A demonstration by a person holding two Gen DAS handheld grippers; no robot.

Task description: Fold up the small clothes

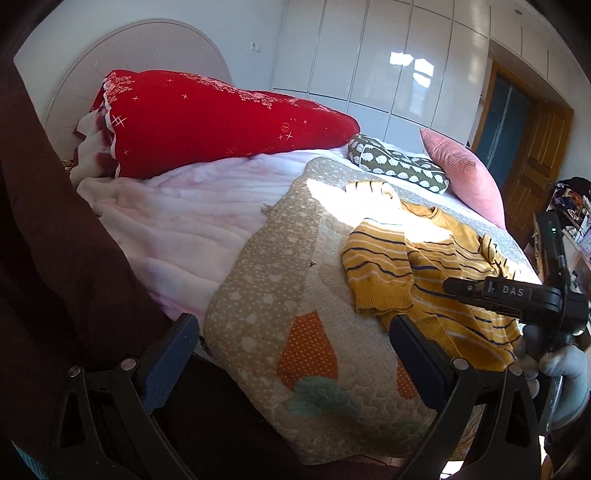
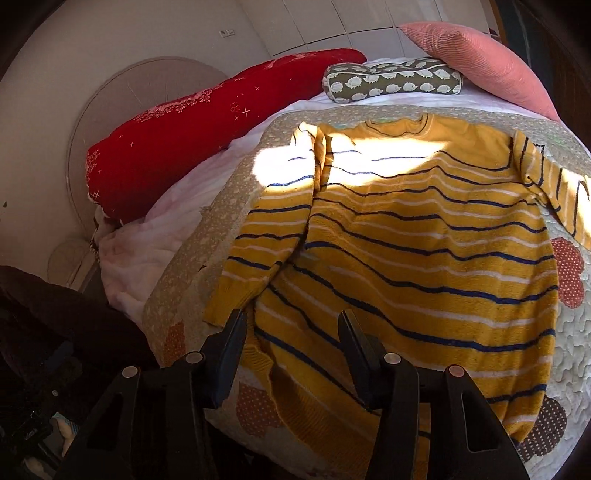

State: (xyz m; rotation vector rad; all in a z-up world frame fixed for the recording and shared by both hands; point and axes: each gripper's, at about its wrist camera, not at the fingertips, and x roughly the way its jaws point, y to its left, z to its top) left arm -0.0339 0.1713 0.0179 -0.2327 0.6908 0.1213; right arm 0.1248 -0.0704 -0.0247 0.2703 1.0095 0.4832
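- White wall (image 1: 221, 33) with round headboard (image 1: 147, 48) at 11 o'clock.
- Glossy white wardrobe doors (image 1: 369, 55) at 1 o'clock, reflecting window light.
- Wooden door (image 1: 535, 155) at 3 o'clock.
- Sunlight patch across bed (image 1: 295, 277).

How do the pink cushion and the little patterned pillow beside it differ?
The pink cushion is plain, ribbed and large, propped up on a tilt. The patterned pillow is olive with white hedgehog-like shapes, smaller, long and narrow, and lies flat. Both sit at the far end of the bed, beyond the yellow striped sweater.
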